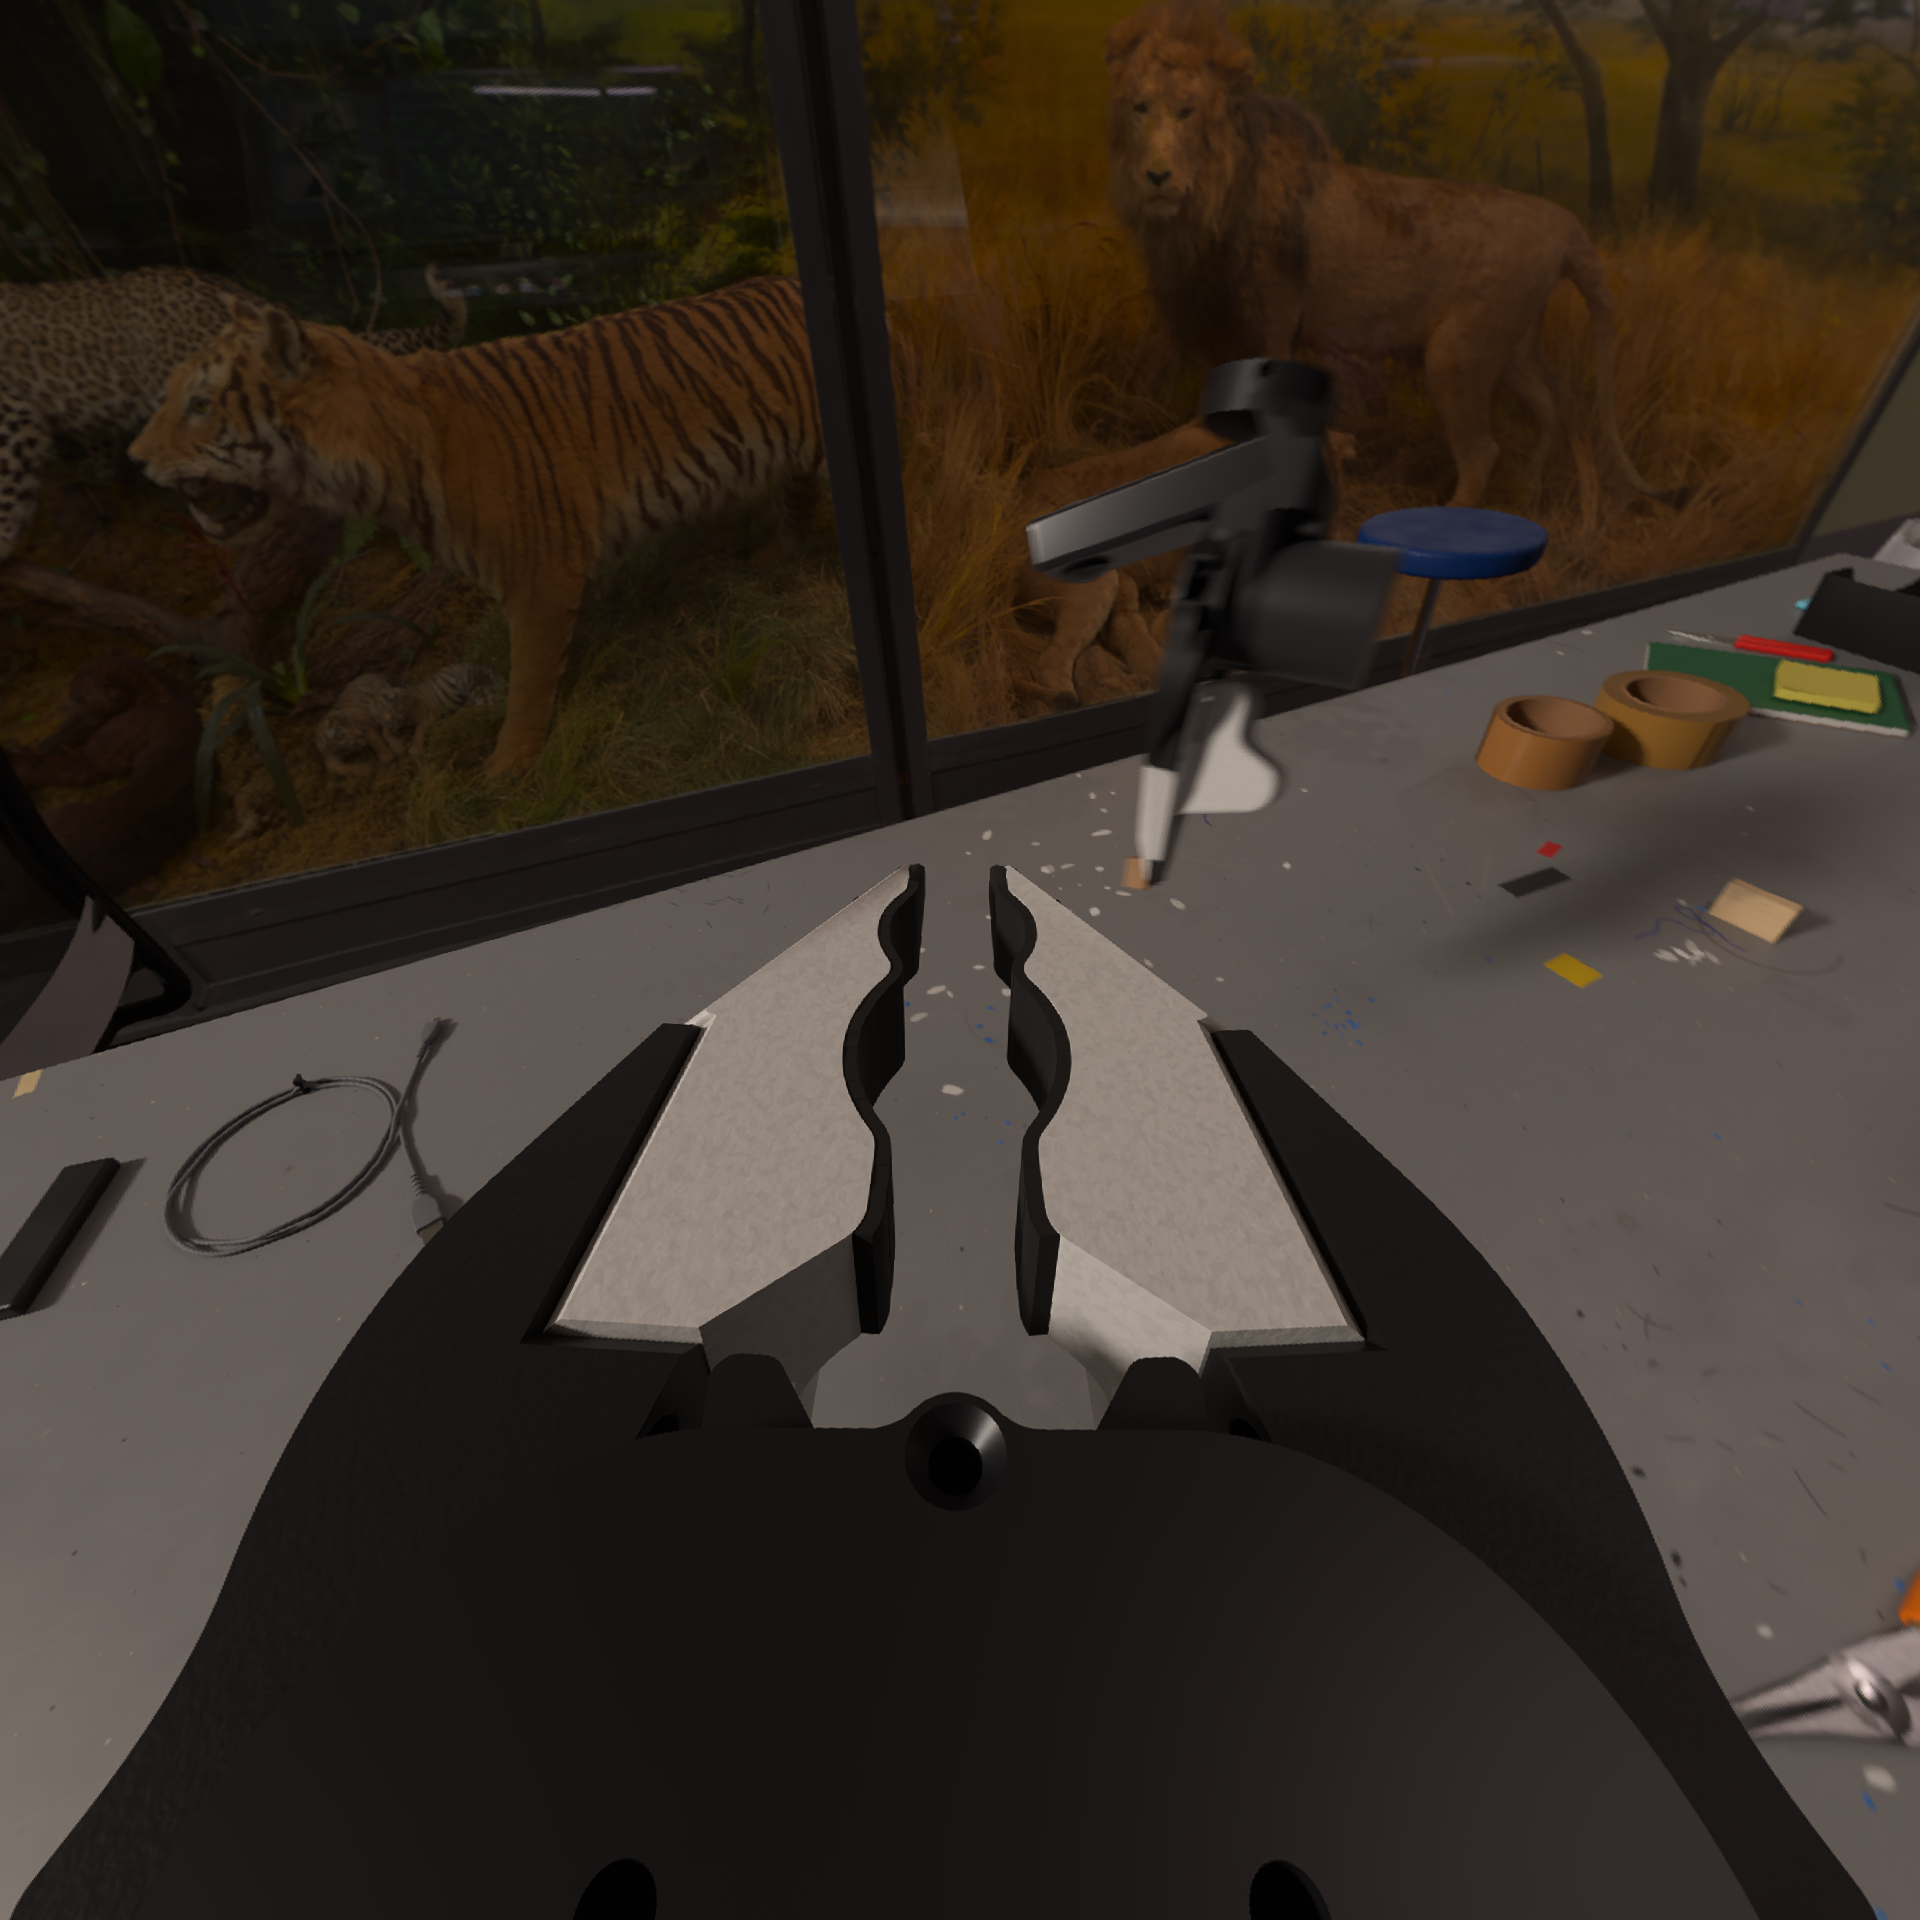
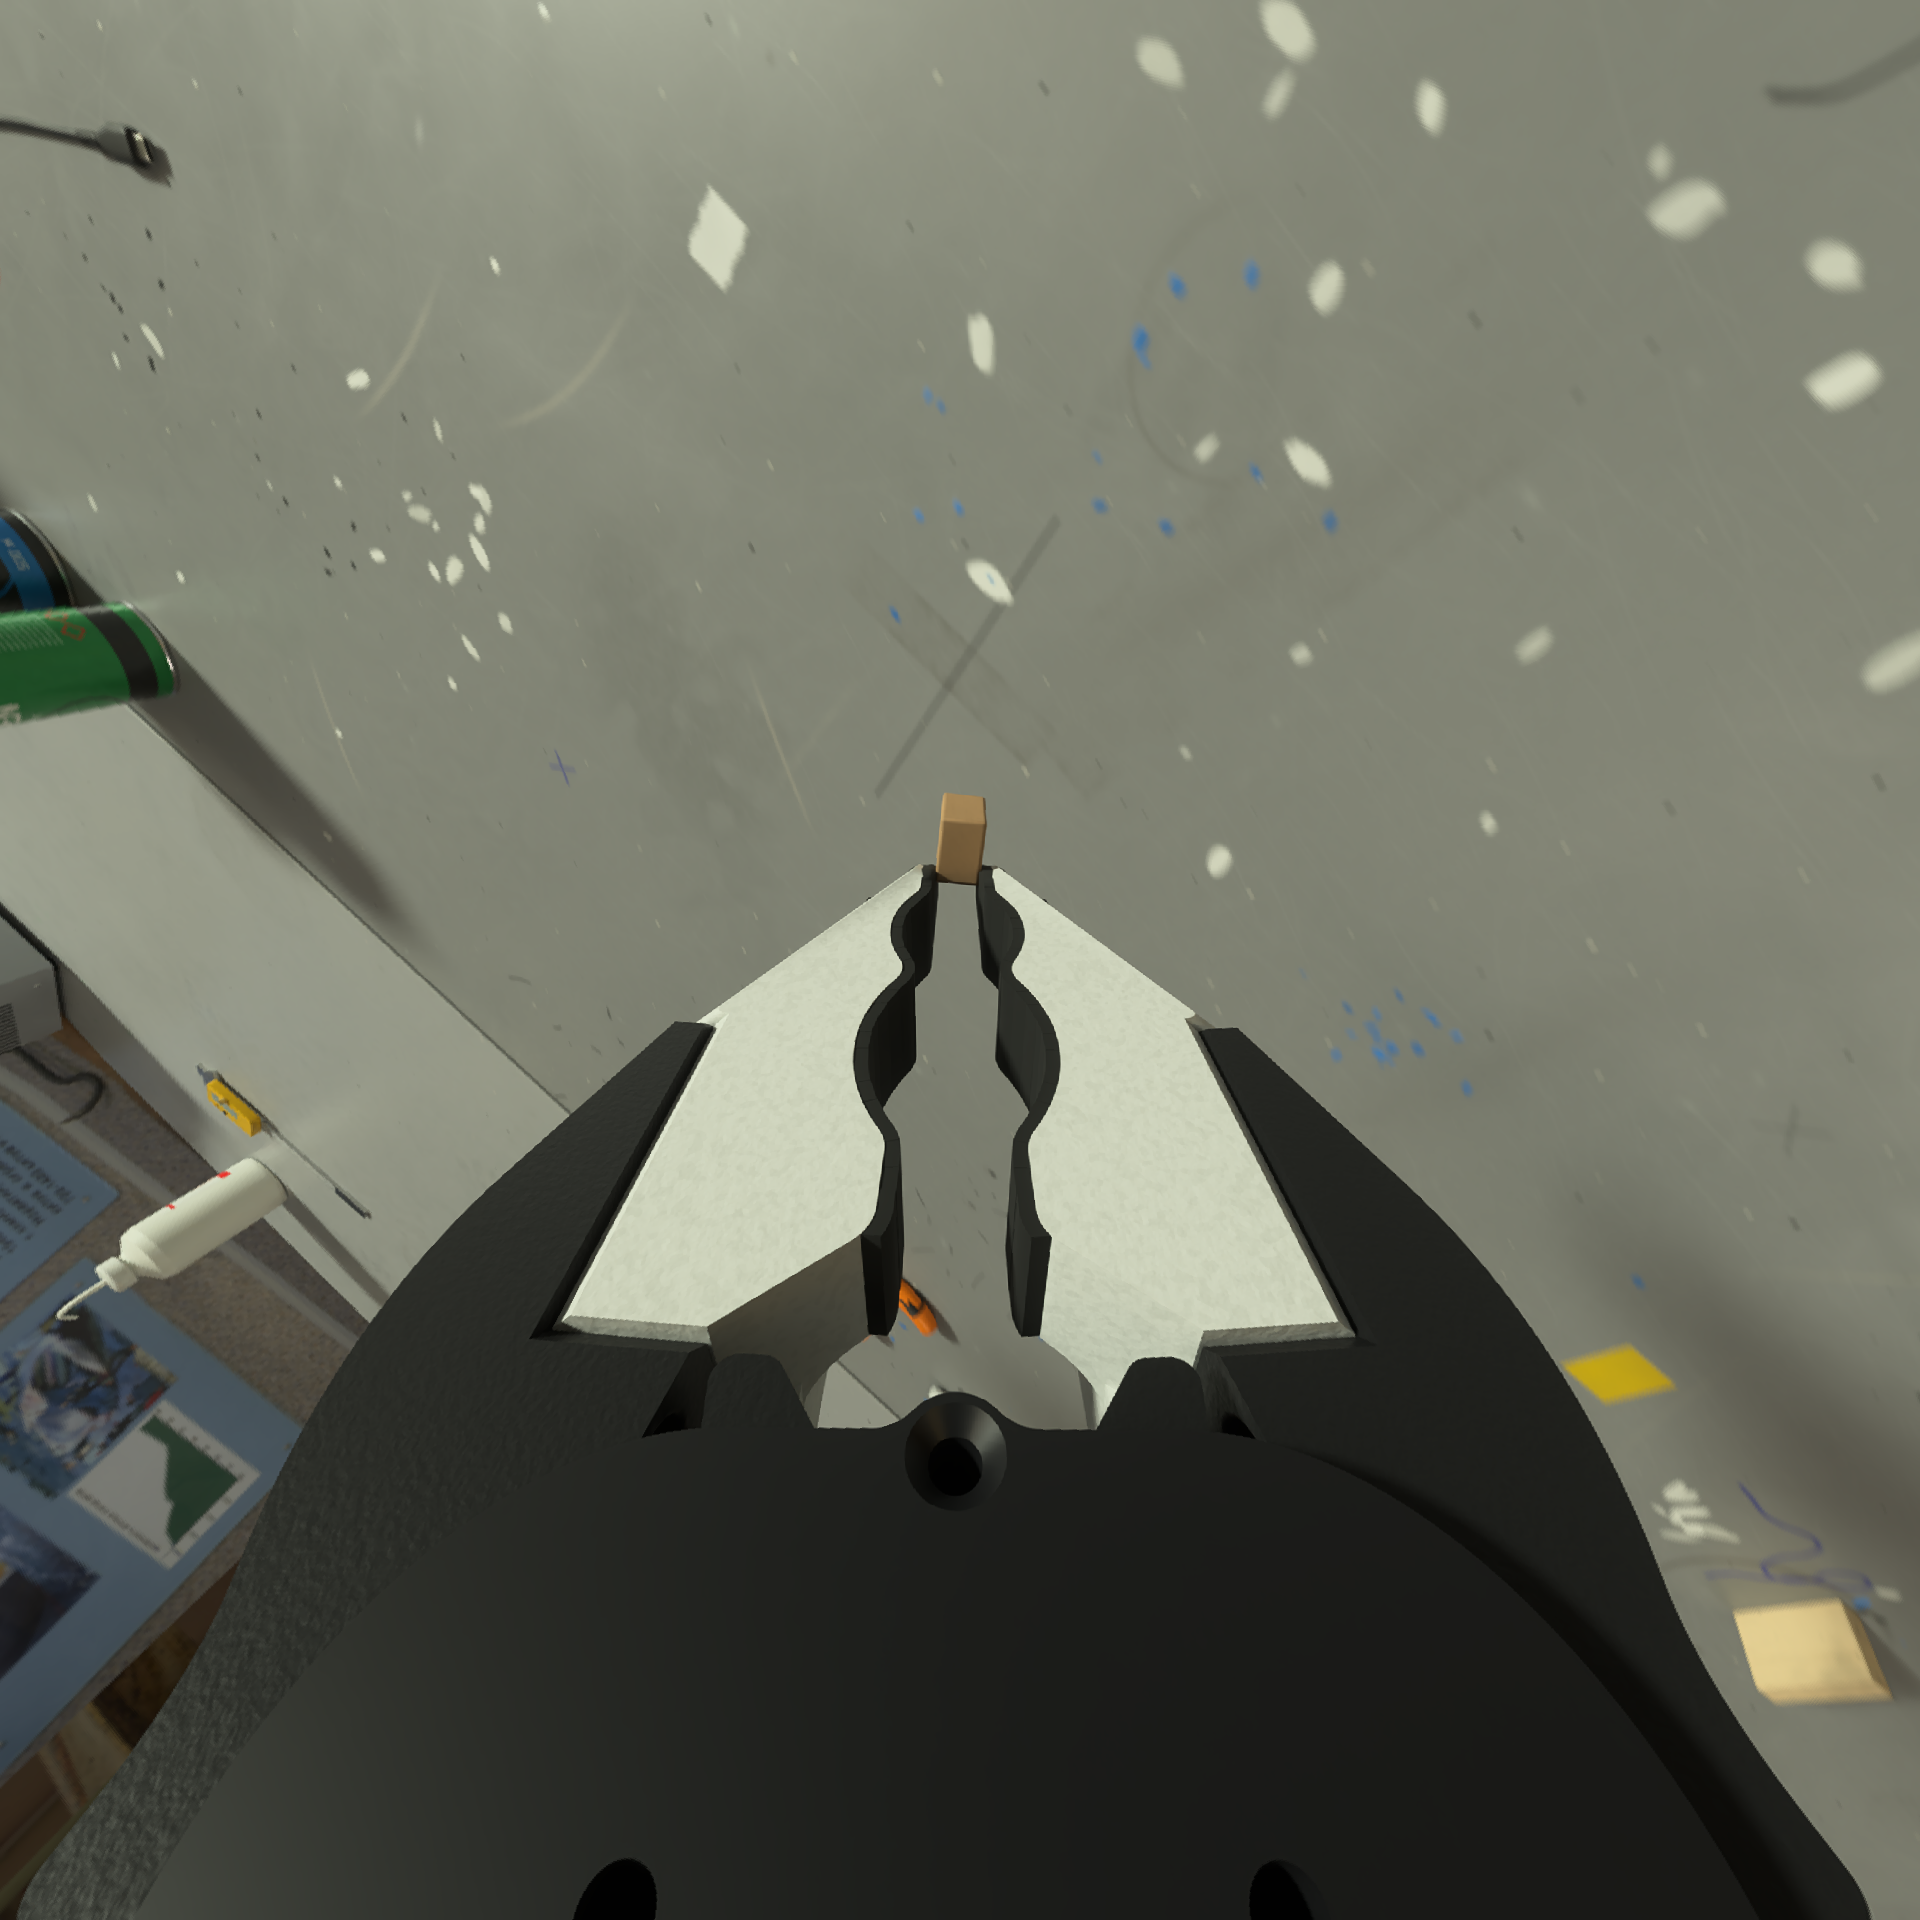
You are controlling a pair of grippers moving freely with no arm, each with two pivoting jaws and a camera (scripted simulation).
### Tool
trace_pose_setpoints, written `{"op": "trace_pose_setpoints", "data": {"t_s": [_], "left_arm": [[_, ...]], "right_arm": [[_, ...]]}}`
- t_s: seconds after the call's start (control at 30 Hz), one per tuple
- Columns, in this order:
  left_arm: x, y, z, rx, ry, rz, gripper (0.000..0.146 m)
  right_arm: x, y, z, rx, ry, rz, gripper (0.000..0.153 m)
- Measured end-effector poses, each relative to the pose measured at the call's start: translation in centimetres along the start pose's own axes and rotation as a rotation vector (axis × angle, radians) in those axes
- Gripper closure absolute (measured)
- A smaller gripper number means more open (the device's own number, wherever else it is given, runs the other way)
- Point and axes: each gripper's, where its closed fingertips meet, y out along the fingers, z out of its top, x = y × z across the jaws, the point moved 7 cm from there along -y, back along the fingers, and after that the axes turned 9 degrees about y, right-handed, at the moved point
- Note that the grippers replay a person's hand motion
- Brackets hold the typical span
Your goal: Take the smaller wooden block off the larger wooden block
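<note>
My right gripper (image 2: 956, 878) is shut on the smaller wooden block (image 2: 961, 834), a small tan cube pinched at the very fingertips and pointing down at the grey table (image 2: 1351, 727). In the left wrist view the right gripper (image 1: 1153, 862) hangs steeply just above the table with the cube (image 1: 1135, 873) at its tips. The larger wooden block (image 1: 1756, 910) lies alone on the table to the right of it, and shows in the right wrist view (image 2: 1808, 1647) at lower right. My left gripper (image 1: 956, 883) hovers low over the table, its jaws a narrow gap apart and empty.
Two brown tape rolls (image 1: 1543, 740) and a green mat (image 1: 1766, 686) lie at far right. A coiled cable (image 1: 286, 1164) lies at left and pliers (image 1: 1839, 1704) at lower right. A green can (image 2: 83, 660) and a white glue bottle (image 2: 192, 1221) sit near the table edge.
</note>
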Motion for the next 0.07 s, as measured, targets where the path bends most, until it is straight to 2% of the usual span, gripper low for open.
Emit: {"op": "trace_pose_setpoints", "data": {"t_s": [0.07], "left_arm": [[0.31, -0.76, -0.22, -0.013, 0.012, -0.015, 0.135]], "right_arm": [[-1.50, 1.73, 1.83, -0.010, -0.005, -0.002, 0.145]]}}
